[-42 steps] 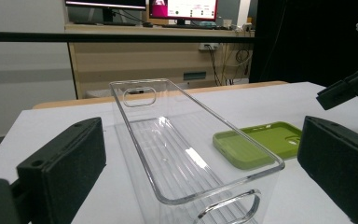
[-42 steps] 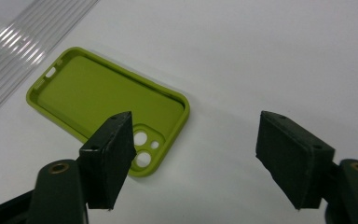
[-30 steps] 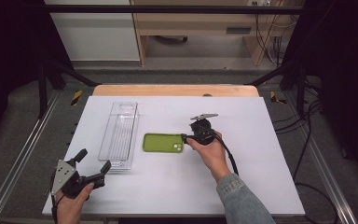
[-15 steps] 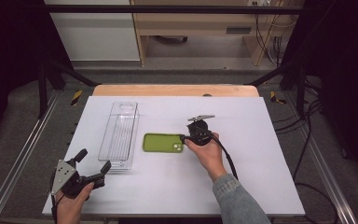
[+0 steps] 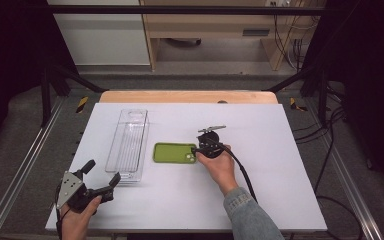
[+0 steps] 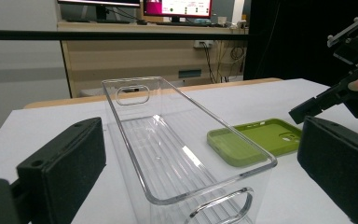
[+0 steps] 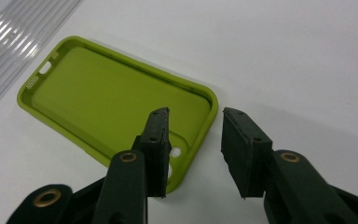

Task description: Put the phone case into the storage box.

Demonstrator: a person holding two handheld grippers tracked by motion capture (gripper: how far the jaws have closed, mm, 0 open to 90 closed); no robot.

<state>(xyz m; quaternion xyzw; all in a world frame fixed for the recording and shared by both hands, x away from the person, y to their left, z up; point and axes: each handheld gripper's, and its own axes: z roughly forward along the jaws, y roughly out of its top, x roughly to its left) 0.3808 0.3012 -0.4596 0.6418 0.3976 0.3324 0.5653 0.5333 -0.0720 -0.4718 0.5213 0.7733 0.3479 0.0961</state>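
A green phone case (image 5: 174, 152) lies hollow side up in the middle of the white table (image 5: 270, 130). My right gripper (image 5: 196, 150) is at the case's right end and open. In the right gripper view, one jaw hangs over the inside of the case (image 7: 107, 93) near its camera cutout and the other sits outside the rim, so the gripper (image 7: 196, 135) straddles that end wall. My left gripper (image 5: 102, 171) stands open near the front left, pointed at the near end of a clear plastic bin (image 5: 128, 142). The empty bin (image 6: 168, 140) lies just ahead of its jaws.
The bin lies lengthwise just left of the case (image 6: 261, 140). A wooden strip (image 5: 187, 96) runs along the table's far edge. Metal frame rails (image 5: 20, 175) flank both sides, and cables (image 5: 330, 165) lie on the floor at right. The other gripper (image 6: 345, 88) shows at the right.
My right gripper has edged down and left onto the case's right end. The left gripper, the bin and the case have not moved.
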